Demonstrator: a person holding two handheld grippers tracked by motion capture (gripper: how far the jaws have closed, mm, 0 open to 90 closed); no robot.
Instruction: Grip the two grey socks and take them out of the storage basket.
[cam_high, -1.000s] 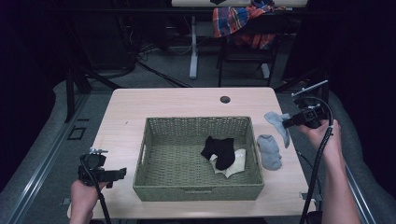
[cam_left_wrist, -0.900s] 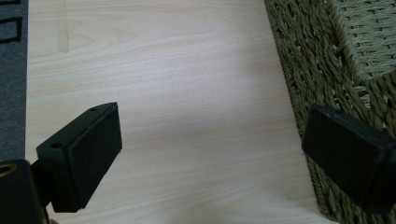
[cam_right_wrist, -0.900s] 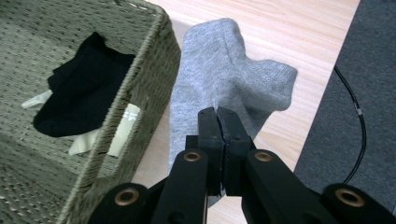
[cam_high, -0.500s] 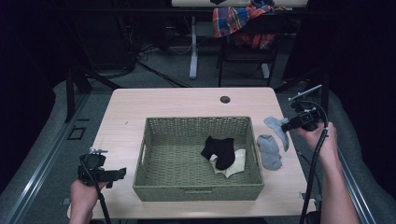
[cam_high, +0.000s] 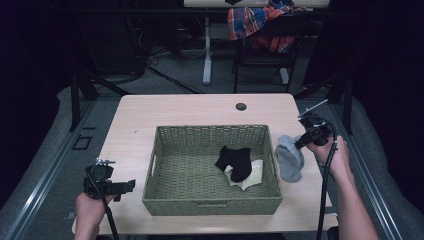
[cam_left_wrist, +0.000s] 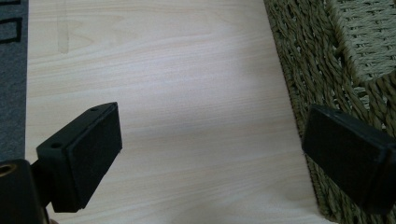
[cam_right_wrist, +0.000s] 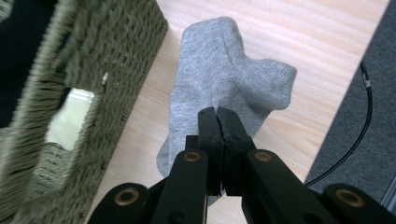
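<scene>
While the left gripper (cam_high: 131, 186) hovers wide apart and empty at the tabletop's (cam_high: 190, 110) seven o'clock corner, the right gripper (cam_right_wrist: 218, 116) pinches a grey sock (cam_right_wrist: 219, 70) at three o'clock beside the wicker basket (cam_high: 210, 204), which holds a black sock (cam_high: 234, 161) atop a cream one (cam_high: 254, 172).

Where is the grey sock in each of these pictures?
High view: the grey sock lies on the table right of the wicker basket, under the right hand-held gripper.
Left gripper view: not in it; there is the basket's wall.
Right gripper view: centre, pinched by the shut jaws.
Shared landmark: the basket.
</scene>
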